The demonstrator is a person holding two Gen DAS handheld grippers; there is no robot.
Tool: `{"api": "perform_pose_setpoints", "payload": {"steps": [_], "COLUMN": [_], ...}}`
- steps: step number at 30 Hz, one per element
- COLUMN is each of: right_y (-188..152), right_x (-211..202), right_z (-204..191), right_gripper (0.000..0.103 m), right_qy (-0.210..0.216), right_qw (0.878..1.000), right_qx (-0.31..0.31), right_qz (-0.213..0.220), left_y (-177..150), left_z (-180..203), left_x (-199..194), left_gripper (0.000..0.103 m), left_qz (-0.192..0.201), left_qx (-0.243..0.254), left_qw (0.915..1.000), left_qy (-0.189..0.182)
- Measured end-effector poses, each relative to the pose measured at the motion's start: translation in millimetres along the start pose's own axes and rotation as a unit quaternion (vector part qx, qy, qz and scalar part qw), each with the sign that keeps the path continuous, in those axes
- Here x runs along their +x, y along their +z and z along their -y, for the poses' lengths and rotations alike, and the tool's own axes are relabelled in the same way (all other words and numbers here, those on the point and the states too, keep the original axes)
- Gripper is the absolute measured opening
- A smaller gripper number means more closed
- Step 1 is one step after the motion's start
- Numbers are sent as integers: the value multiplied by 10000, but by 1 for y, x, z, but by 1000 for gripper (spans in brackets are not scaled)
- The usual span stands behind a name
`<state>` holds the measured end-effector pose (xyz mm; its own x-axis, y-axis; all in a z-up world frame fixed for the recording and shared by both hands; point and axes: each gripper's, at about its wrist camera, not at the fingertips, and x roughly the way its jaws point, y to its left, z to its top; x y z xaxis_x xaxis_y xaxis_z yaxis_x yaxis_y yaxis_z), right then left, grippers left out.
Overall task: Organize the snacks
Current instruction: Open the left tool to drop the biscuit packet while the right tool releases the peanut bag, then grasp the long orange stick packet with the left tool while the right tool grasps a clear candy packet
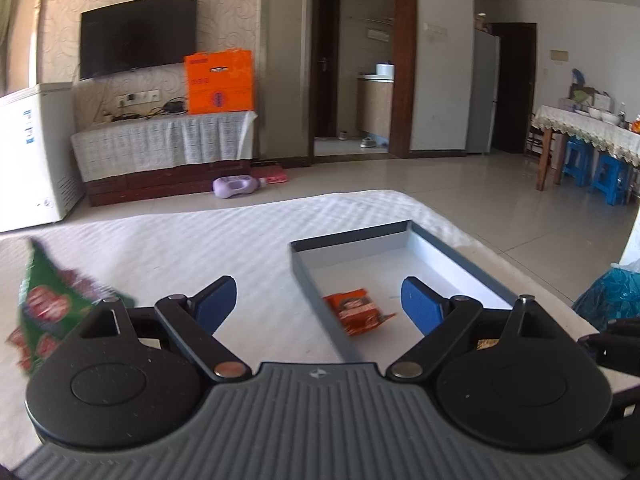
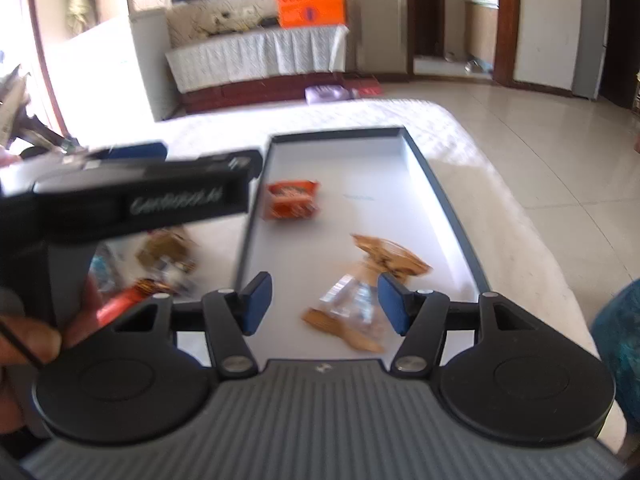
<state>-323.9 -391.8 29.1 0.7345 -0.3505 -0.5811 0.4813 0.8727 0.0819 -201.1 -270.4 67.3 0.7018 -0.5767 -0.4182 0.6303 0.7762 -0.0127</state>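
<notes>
A grey-rimmed tray (image 1: 440, 244) (image 2: 440, 184) lies on the white-covered table. An orange snack packet (image 1: 354, 309) (image 2: 291, 199) lies inside it. In the right wrist view a tan-and-clear packet (image 2: 356, 300) and a brown packet (image 2: 394, 258) also lie in the tray. My left gripper (image 1: 318, 298) is open and empty above the tray's left rim. It also shows in the right wrist view (image 2: 132, 196), held by a hand. My right gripper (image 2: 325, 300) is open and empty just above the tan-and-clear packet. A green snack bag (image 1: 52, 304) lies at the left.
Several loose snack packets (image 2: 160, 264) lie on the table left of the tray. A blue plastic bag (image 1: 610, 292) (image 2: 620, 344) sits off the table's right edge. A TV stand with an orange box (image 1: 220, 82), a white freezer (image 1: 32, 152) and a dining table (image 1: 592, 128) stand beyond.
</notes>
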Motion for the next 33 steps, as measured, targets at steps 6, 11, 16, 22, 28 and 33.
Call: {"api": "perform_pose_setpoints", "payload": {"steps": [6, 11, 16, 22, 28, 33], "right_y": [2, 2, 3, -3, -6, -5], "right_x": [-3, 0, 15, 22, 29, 34], "right_z": [-32, -61, -77, -87, -83, -84], "right_gripper": [60, 59, 53, 52, 52, 52], "right_qy": [382, 659, 790, 776, 700, 776], "right_qw": [9985, 9949, 9924, 9914, 9908, 9899], "right_qx": [-373, -764, -921, -991, -1037, -1058], "right_qz": [87, 22, -189, -355, -507, -536], "left_y": [-16, -39, -77, -103, -105, -102], "left_z": [-50, -83, -92, -87, -75, -71], "left_x": [-48, -94, -125, -108, -86, -85], "left_gripper": [92, 92, 91, 85, 72, 35], "left_qz": [-64, -142, -451, -901, -1036, -1097], "left_qx": [-275, -407, -282, -76, 43, 80], "left_qw": [9985, 9965, 9956, 9938, 9930, 9928], "left_qy": [467, 722, 766, 647, 565, 481]}}
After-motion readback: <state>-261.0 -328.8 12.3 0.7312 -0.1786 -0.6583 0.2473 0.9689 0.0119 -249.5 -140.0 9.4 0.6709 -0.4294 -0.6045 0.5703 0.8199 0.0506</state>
